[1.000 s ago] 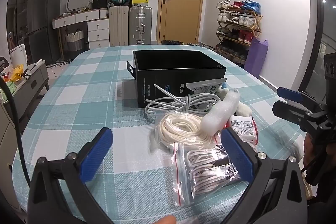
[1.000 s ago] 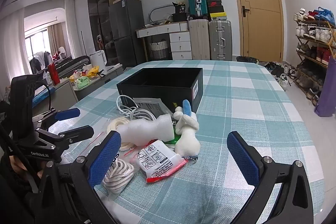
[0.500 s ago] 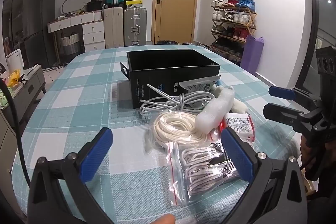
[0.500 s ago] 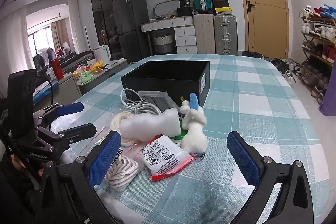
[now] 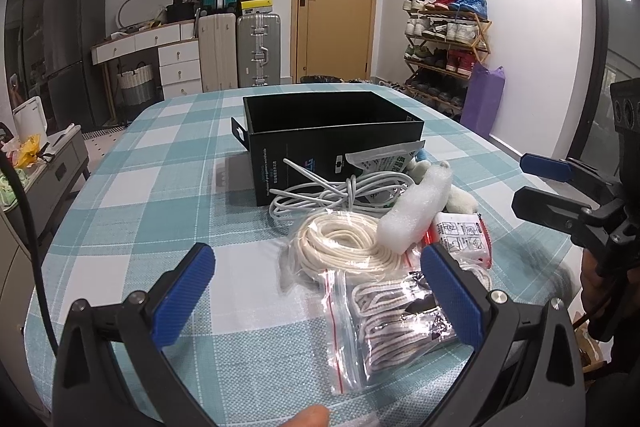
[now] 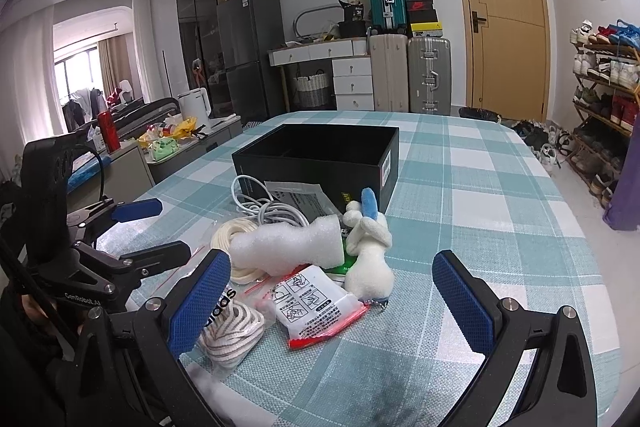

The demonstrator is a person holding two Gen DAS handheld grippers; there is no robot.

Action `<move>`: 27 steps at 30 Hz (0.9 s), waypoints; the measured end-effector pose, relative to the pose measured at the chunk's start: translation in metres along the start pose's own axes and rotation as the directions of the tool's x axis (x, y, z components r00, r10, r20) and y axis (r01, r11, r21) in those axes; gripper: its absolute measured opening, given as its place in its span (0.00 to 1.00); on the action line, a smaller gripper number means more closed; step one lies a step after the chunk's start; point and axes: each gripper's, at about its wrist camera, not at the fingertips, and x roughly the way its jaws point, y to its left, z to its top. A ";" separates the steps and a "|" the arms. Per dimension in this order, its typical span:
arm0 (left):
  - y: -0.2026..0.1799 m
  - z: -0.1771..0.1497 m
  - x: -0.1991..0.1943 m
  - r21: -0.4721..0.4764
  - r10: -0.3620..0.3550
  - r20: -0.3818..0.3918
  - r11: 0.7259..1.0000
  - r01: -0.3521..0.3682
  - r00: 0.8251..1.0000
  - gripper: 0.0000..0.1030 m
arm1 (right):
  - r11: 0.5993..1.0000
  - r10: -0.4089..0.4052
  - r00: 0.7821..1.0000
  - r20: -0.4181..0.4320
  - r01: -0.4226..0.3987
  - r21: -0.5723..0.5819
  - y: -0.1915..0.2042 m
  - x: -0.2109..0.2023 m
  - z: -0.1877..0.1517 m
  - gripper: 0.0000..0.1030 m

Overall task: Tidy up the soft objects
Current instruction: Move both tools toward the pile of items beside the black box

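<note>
We see two handheld grippers poised over a teal-and-white checked surface (image 5: 132, 187), both with fingers spread wide and holding nothing. The left gripper (image 5: 316, 291) hangs above a clear zip bag of white laces (image 5: 396, 315), and the right gripper (image 6: 332, 291) faces a small heap of soft things. In that heap a coil of cream rope (image 5: 340, 247) lies just beside a white foam piece (image 6: 288, 245), which rests across a printed red-edged packet (image 6: 316, 307). A white plush toy (image 6: 370, 251) with a blue ear stands touching the packet. A tangled white cable (image 5: 340, 193) lies against the front wall of an open black box (image 5: 332, 143), with a grey foil pouch (image 6: 298, 197) leaning beside it.

Compared with a second ago, the heap and the box lie just as they did. The left gripper has drawn back a little and turned slightly, so the box and rope now sit further to the right in its view. The right gripper has eased closer, so the plush toy and packet look larger in its view. Both sets of fingers stay as wide as before.
</note>
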 end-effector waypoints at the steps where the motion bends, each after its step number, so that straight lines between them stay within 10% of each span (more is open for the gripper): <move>1: 0.001 0.000 0.000 -0.001 0.000 0.001 1.000 0.000 1.000 1.00 | 1.000 0.001 1.000 -0.001 -0.001 0.000 0.000 0.000 0.001 1.00; 27: 0.006 -0.001 0.001 0.003 -0.036 -0.006 0.999 0.036 0.999 1.00 | 0.998 0.054 0.995 -0.083 -0.056 -0.021 0.011 0.030 0.008 1.00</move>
